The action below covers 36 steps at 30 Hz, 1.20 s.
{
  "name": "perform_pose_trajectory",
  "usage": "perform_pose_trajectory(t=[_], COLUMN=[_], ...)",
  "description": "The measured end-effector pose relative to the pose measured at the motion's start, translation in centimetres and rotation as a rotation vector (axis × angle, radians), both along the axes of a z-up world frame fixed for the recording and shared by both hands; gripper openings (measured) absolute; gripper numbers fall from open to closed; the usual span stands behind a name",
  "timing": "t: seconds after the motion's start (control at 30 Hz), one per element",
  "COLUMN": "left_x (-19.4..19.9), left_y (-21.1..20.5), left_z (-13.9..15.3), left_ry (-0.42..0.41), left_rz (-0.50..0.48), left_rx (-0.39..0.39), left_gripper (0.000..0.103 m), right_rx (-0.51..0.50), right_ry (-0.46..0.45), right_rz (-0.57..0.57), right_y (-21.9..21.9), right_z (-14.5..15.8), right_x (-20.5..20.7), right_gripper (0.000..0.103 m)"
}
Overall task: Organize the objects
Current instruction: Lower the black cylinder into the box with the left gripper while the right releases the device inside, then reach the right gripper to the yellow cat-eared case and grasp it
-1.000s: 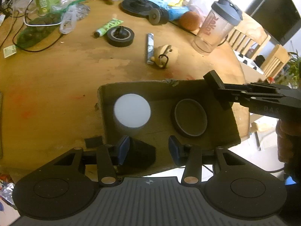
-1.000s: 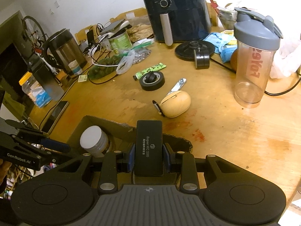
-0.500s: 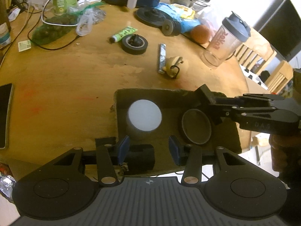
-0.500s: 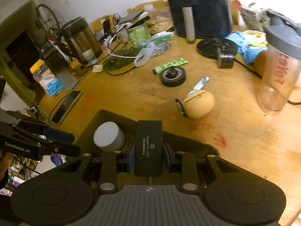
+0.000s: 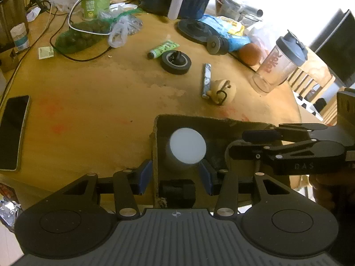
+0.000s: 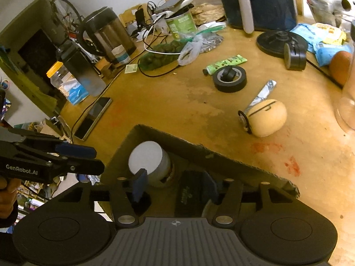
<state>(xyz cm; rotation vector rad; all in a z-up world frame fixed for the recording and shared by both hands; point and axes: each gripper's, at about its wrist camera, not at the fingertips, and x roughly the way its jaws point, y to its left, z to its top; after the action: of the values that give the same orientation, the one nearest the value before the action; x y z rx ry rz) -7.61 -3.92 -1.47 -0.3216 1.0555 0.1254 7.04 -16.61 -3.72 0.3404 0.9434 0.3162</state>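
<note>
1. Two grippers work over one cardboard box (image 6: 199,148) that sits on a wooden table (image 5: 93,102); both have their fingers spread wide.
2. The left gripper (image 5: 175,177) grips nothing. Its left finger sits outside the box's side wall and its right finger inside, so the wall stands between them.
3. Just ahead of the left gripper's fingers, inside the box, stands a jar with a white lid (image 5: 188,148). Below the jar, between the fingers, lies a small black block (image 5: 177,191), which no pad appears to touch.
4. The right gripper (image 6: 175,186) reaches into the box from its near edge. A flat black device (image 6: 188,194) lies in the box between its fingers, close against the right finger; whether the pad touches it is hard to tell in the dark, but it is not clamped.
5. The same jar (image 6: 147,160) stands just ahead of the right gripper's left finger.
6. Beyond the box, ahead of the right gripper, a tan egg-shaped object (image 6: 265,118) rests on the table with a foil-wrapped stick (image 6: 261,96) beside it.
7. Farther ahead lie a roll of black tape (image 6: 229,78) and a green tube (image 6: 226,63).
8. A phone (image 6: 93,117) lies face up, forward and to the left of the right gripper.
</note>
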Motion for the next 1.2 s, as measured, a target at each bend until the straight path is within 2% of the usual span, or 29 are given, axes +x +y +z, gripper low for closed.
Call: perform_pose_trajectory(t=[0.07,0.23,0.33,0.43,0.53,0.67,0.7,0.73,0.77,0.8,0.93,1.07,1.2], left_x=[0.1,0.8,1.3,1.8,2.5,3.5,3.7,3.9,4.1,4.2,5.0,5.7,6.1], left_y=[0.1,0.3,0.5,0.6,0.6,0.5,0.4,0.4,0.3,0.2,0.2,0.3,0.7], left_z=[0.1,0.4,0.7,1.1,1.4,1.6,1.7,1.8,1.9,2.0,2.3,2.2,2.2], left_ry=[-0.005,-0.026,-0.043,-0.062,-0.081,-0.097,-0.101,-0.107,-0.115,-0.126,-0.134,-0.125,-0.12], left_rz=[0.004,0.012,0.009,0.001,-0.007,-0.023,-0.032,-0.041,-0.046,-0.05,-0.072,-0.079,-0.082], left_rx=[0.005,0.024,0.038,0.056,0.083,0.117,0.124,0.132,0.14,0.15,0.173,0.201,0.223], left_gripper=[0.046,0.046,0.046,0.055,0.055,0.056,0.06,0.066,0.077,0.082,0.085,0.088,0.092], right_rx=[0.002,-0.014,-0.008,-0.014,-0.043,-0.112,-0.13,-0.142,-0.15,-0.158,-0.194,-0.269,-0.304], right_ry=[-0.011,-0.034,-0.051,-0.075,-0.095,-0.122,-0.127,-0.131,-0.133,-0.134,-0.155,-0.178,-0.157], right_rz=[0.005,0.002,-0.003,-0.014,-0.039,-0.08,-0.097,-0.113,-0.129,-0.147,-0.194,-0.196,-0.194], right_y=[0.0,-0.1,-0.5,-0.8,-1.1,-1.6,-1.8,-2.0,-2.3,-2.6,-3.5,-4.0,-4.8], right_z=[0.1,0.5,0.8,1.3,1.7,1.8,1.8,1.8,1.7,1.6,1.5,1.6,1.3], right_x=[0.1,0.1,0.0,0.0,0.0,0.0,0.0,0.0,0.0,0.0,0.1,0.4,1.1], right_gripper=[0.076,0.091,0.094,0.098,0.103,0.103,0.103,0.103,0.103,0.103,0.103,0.103,0.103])
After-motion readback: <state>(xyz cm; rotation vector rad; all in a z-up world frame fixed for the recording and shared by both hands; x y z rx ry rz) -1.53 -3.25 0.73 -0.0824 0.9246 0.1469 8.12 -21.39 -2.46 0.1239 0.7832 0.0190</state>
